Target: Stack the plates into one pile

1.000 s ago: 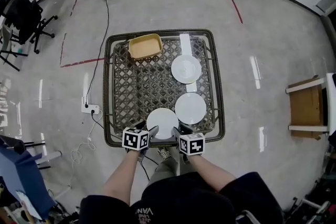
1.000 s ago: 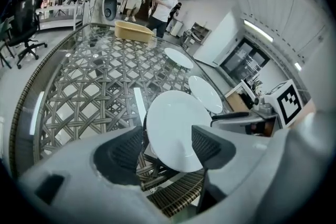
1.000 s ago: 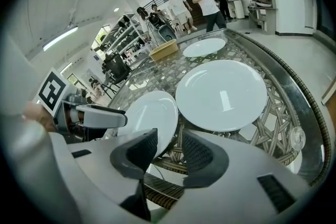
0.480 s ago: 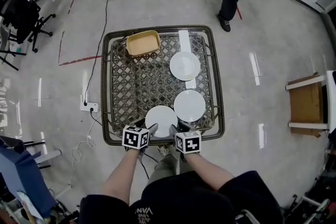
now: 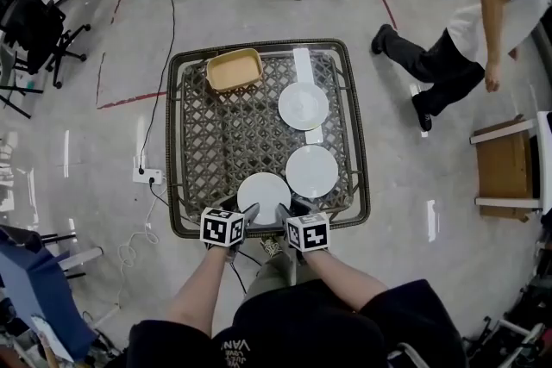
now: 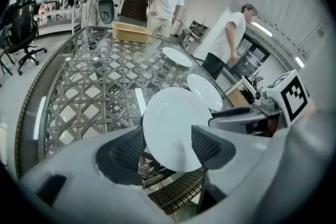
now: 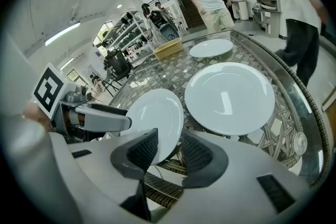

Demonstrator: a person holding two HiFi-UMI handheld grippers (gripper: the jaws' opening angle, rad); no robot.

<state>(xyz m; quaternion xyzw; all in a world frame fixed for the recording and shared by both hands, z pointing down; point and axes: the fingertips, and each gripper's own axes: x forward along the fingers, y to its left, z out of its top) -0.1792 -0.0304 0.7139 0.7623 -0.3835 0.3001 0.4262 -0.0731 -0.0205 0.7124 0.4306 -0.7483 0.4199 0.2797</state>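
Plate [image 5: 264, 196], plain glossy white, round, flat at wicker table [image 5: 185, 142] front edge; second plate [image 5: 311, 171], third plate [image 5: 303, 106] further back, all apart. L gripper [image 6: 168, 147] & R gripper [image 7: 169, 152] open, near rim btwn jaws, not pinched.

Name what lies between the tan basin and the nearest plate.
Nothing: the head view shows only bare woven tabletop between tan basin and nearest plate.

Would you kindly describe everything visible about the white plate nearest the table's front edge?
The round white plate looks like glossy ceramic, empty, with a shallow rim. It lies on the glass-topped wicker table, close beside a second white plate. The left hand-held gripper and right hand-held gripper flank its near rim, jaws open.
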